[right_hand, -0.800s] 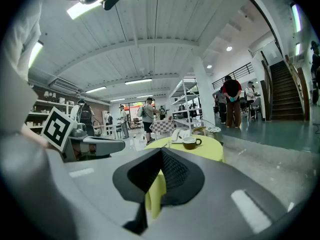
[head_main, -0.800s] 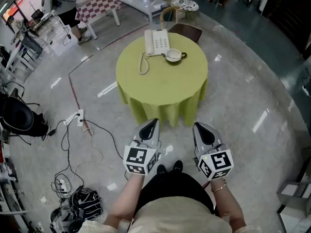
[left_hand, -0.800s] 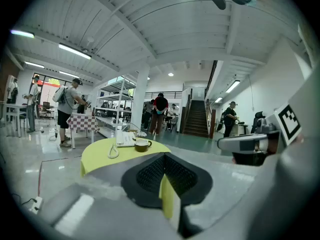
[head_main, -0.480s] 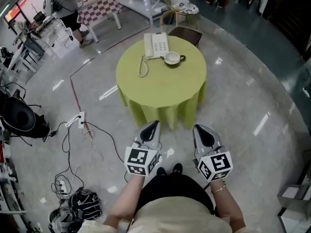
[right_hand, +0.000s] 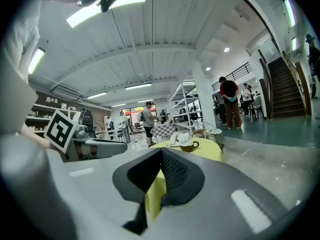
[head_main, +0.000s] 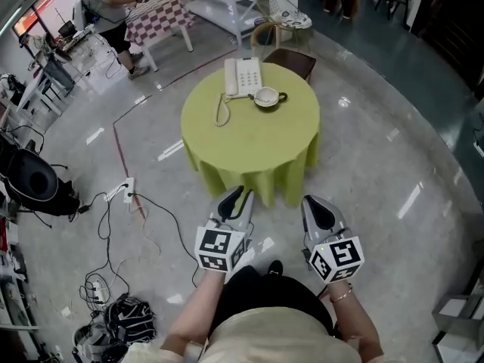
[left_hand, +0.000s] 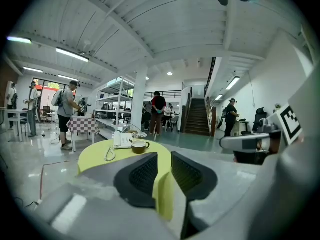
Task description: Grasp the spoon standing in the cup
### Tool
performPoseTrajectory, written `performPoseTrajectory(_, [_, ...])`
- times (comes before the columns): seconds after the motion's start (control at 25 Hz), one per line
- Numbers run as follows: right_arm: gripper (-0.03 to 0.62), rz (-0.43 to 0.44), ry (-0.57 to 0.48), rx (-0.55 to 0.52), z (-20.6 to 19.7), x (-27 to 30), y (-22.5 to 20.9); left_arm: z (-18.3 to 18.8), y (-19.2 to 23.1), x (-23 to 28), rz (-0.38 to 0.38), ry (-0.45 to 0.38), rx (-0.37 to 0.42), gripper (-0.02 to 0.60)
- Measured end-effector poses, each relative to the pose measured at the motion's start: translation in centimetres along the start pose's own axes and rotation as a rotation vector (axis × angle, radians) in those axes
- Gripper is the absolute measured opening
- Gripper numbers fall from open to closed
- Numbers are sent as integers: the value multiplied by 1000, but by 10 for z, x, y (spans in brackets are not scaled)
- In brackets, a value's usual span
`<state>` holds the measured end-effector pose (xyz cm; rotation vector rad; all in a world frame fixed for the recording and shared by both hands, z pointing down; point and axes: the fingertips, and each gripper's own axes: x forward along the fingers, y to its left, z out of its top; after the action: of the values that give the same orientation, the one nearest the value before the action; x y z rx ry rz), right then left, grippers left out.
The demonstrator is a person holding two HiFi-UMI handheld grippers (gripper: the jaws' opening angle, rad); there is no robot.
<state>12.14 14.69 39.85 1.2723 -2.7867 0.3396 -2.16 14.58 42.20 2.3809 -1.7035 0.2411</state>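
While the person stands on the polished floor well back from the round tabletop (head_main: 253, 138), both grippers are held low in front of the body, pointing toward it. Left gripper (head_main: 235, 196): jaws apart, a clear gap between the pads, and nothing in that gap except the yellow cloth in the distance. Right gripper (head_main: 315, 203): jaws meeting at the tips, with nothing held. Neither one is anywhere near the tabletop.

Over on the far side of that tabletop sits the cup (head_main: 266, 97), dark outside and pale inside, with its handle sticking out to the right in the head view. It stands just beside a white phone (head_main: 243, 76), whose coiled cord (head_main: 221, 110) trails down the left. The spoon (the thing we're after) is too small to make out from here. A brown chair (head_main: 293, 52) is tucked against the far edge, and cables (head_main: 125, 190) snake across the floor on the left.
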Motion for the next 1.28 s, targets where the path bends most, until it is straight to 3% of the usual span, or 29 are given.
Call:
performPoseTrajectory(0.48, [-3,9,13,30,-2,9,-19,5,1,20,19,14,-34,123])
performPoseTrajectory(0.76, [-3,29,33,47,-9,47,-23,5,30,48,21,24,-41,150])
performPoseTrajectory(1.28, [-3,-16,75,69,-10,134,-56,-1,100,129,-8,79,-84,193])
